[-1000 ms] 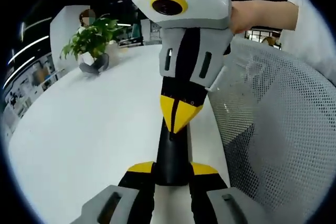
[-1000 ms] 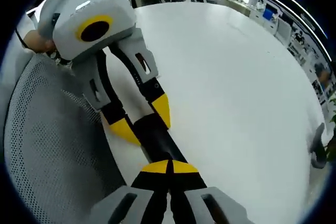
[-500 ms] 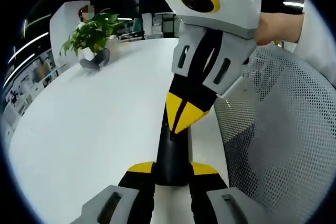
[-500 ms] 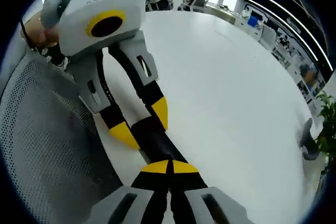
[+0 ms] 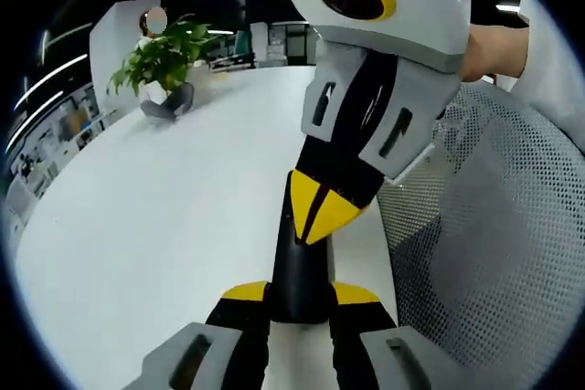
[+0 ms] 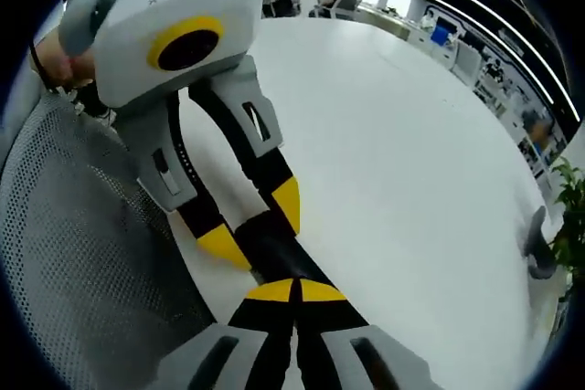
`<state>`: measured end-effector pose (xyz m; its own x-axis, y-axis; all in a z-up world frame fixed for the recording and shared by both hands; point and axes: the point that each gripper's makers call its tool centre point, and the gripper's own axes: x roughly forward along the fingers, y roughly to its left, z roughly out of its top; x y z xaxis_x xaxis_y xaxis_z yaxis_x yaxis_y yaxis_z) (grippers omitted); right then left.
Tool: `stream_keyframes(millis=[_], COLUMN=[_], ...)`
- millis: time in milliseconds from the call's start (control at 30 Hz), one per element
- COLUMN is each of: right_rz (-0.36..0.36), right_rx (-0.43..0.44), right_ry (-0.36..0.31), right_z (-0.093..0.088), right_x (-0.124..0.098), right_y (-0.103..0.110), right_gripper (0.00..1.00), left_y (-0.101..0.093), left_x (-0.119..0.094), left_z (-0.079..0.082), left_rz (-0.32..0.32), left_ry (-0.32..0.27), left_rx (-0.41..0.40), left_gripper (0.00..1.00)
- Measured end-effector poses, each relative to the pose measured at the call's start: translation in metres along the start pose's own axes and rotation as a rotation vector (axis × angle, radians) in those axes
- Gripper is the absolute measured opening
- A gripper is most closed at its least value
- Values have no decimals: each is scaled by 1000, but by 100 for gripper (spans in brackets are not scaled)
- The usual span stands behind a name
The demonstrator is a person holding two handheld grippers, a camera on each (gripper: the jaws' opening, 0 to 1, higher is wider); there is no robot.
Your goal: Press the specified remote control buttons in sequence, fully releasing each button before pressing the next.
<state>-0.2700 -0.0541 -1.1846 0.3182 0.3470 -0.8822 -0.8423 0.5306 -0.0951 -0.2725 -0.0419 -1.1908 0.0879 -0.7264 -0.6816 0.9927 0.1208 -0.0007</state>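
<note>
A slim black remote [image 5: 297, 267] lies lengthwise between the yellow-tipped jaws of my left gripper [image 5: 300, 295], which is shut on its near end. My right gripper [image 5: 319, 211] comes down from above with its yellow tips pressed together, and they rest on the remote's upper face. In the right gripper view my right gripper [image 6: 294, 291] is shut, its tips meeting over the remote [image 6: 267, 237]. My left gripper [image 6: 255, 226] reaches in from the upper left and clamps the remote from both sides. The buttons are hidden under the tips.
The remote is held just above a wide white table [image 5: 155, 198] near its edge. A grey mesh chair back [image 5: 494, 226] stands close by, and the mesh chair back [image 6: 82, 253] fills the left here. A potted plant [image 5: 163, 66] sits far across. A hand [image 5: 494, 38] holds the right gripper.
The right gripper has shifted along the remote toward the left gripper, and its tips now sit lower on it. The left gripper keeps its hold on the remote.
</note>
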Motion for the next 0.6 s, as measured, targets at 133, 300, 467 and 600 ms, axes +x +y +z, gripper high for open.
stream_keyframes(millis=[133, 300, 467, 600], right_rz=[-17, -27, 8, 50], right_rx=[-3, 5, -51, -187], right_ry=[17, 19, 0, -39], right_z=[-1, -1, -1, -1], right_x=[1, 0, -1, -2], right_y=[-1, -2, -1, 2], right_gripper=[0, 0, 0, 0], left_y=[0, 0, 0, 0], left_x=[1, 1, 1, 2], left_z=[0, 0, -1, -1], left_rz=[8, 10, 10, 19], left_ry=[30, 82, 94, 134], left_rx=[-3, -13, -18, -21], left_gripper=[24, 24, 24, 24])
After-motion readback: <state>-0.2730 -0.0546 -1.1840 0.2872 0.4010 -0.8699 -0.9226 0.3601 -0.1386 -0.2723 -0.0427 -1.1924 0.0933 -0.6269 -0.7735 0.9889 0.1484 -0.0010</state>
